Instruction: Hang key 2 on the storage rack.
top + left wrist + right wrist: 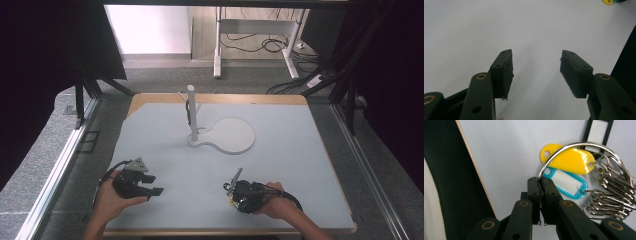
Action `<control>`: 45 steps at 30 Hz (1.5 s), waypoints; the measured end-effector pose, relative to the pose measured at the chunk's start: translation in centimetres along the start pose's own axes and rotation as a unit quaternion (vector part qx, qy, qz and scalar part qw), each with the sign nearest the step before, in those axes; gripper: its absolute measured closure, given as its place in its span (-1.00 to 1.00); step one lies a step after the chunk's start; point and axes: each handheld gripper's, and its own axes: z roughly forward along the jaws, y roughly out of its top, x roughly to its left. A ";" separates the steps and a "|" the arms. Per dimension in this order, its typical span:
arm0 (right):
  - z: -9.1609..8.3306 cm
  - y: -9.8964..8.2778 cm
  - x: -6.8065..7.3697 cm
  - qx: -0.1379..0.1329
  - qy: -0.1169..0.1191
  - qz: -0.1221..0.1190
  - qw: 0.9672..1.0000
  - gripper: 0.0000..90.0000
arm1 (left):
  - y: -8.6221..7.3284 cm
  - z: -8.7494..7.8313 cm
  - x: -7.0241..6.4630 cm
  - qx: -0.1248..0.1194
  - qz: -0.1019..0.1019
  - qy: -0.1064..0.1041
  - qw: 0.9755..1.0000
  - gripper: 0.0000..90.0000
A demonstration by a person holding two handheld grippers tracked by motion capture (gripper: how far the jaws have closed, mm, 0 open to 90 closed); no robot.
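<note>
Blank blue key tag point(566, 183), unlabelled

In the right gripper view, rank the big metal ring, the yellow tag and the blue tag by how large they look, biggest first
1. Big metal ring, widest.
2. Yellow tag and blue tag: they look alike, the blue partly hidden, so no ranking.
</note>
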 end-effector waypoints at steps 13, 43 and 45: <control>-1.8 0.0 -1.2 -0.061 0.072 0.031 0.995 0.95 | 0.0 -0.1 0.1 -0.001 0.003 0.002 1.000 -0.02; -8.1 -0.4 -5.5 -0.163 0.109 0.088 0.977 0.96 | -0.1 -0.3 0.1 -0.004 0.003 0.000 1.000 -0.02; -8.5 -0.2 -5.7 -0.155 0.106 0.087 0.978 0.96 | -0.1 -0.3 0.1 -0.005 0.003 0.000 1.000 -0.02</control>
